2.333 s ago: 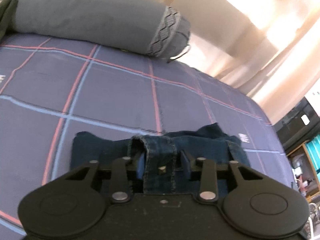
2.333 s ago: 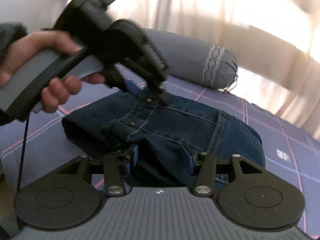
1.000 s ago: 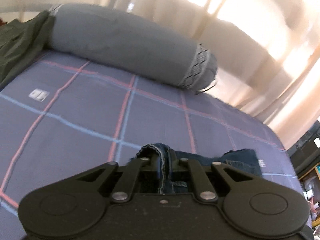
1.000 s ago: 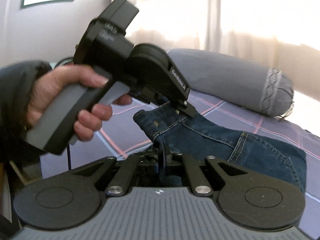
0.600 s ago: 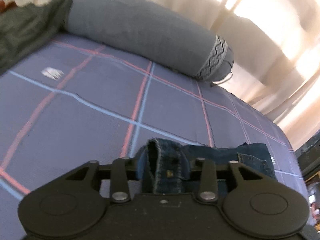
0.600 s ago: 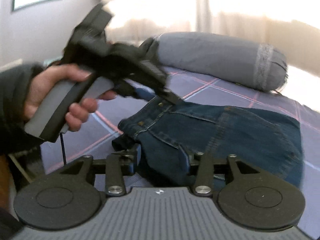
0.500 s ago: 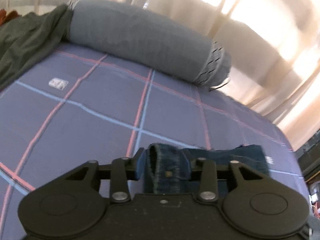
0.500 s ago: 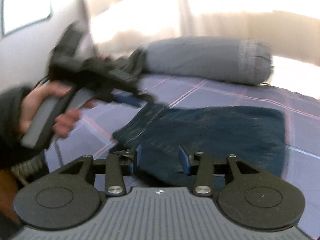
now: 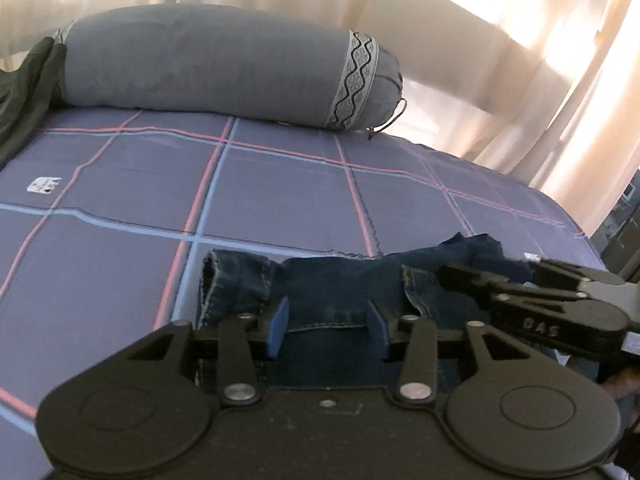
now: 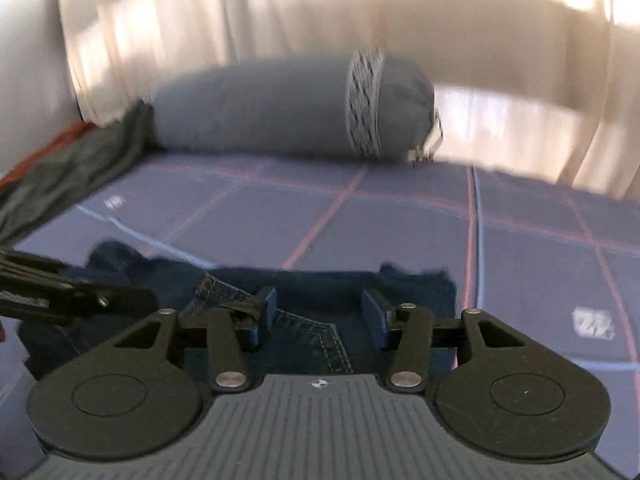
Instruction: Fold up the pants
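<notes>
Dark blue jeans point(image 9: 340, 284) lie folded in a compact bundle on the checked bedspread point(image 9: 260, 200). My left gripper point(image 9: 327, 322) is open, its jaws spread over the near edge of the jeans, holding nothing. My right gripper point(image 10: 318, 314) is also open, low over the jeans point(image 10: 312, 296), with stitched seams between its jaws. Each gripper shows in the other's view: the right one at the right of the left wrist view point(image 9: 532, 300), the left one at the left of the right wrist view point(image 10: 60, 292).
A grey bolster pillow point(image 9: 224, 64) lies across the far end of the bed, before pale curtains point(image 9: 480, 40). A dark green cloth point(image 9: 20, 92) lies at the far left. Dark furniture point(image 9: 624, 232) stands beyond the bed's right edge.
Both grippers were shut on the jeans a second ago, then opened and let go. The jeans now lie flat on the bed. The right gripper has swung round to face the pillow.
</notes>
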A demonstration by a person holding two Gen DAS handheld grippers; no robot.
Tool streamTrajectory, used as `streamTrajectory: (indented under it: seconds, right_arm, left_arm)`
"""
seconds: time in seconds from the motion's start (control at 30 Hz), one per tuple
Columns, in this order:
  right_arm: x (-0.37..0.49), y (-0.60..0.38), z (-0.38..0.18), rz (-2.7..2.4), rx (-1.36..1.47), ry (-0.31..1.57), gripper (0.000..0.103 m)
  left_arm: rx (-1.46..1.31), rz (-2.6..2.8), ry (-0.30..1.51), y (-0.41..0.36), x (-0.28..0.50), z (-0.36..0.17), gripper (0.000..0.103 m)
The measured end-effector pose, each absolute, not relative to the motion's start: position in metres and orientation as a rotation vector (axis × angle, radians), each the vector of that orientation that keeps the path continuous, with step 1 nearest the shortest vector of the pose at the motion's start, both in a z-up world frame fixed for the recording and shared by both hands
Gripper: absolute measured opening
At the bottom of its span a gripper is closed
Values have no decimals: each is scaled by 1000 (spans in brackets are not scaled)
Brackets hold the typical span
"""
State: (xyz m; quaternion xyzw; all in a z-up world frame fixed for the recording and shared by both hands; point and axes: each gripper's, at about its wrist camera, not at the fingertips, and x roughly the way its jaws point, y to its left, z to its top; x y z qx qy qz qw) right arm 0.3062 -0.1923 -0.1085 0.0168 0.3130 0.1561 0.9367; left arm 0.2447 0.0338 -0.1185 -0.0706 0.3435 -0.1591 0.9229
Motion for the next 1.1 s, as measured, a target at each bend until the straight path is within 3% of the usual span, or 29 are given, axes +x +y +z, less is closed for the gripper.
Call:
streamTrajectory:
  seconds: [0.13, 0.37, 0.53, 0.73, 0.9, 1.1]
  right_arm:
    - [304, -200, -121, 319, 110, 612, 83]
    - [255, -204, -93, 343, 63, 560, 87]
    - [197, -204, -99, 312, -30, 561, 89]
    - [194, -194, -113, 279, -86, 592, 92]
    - [201, -222, -85, 306, 51, 614, 88]
    - [221, -274, -80, 335, 291, 720, 94]
  left_arm:
    - [-178, -326, 705, 37, 252, -125, 103]
    - [-210, -335, 745, 54, 218, -101, 103]
    - [-155, -285, 719, 58, 182, -116, 103]
    - [-116, -254, 690, 49, 182, -128, 103]
    - [-257, -263, 746, 77, 180, -109, 103]
    - [-358, -221, 844, 112, 200, -117, 103]
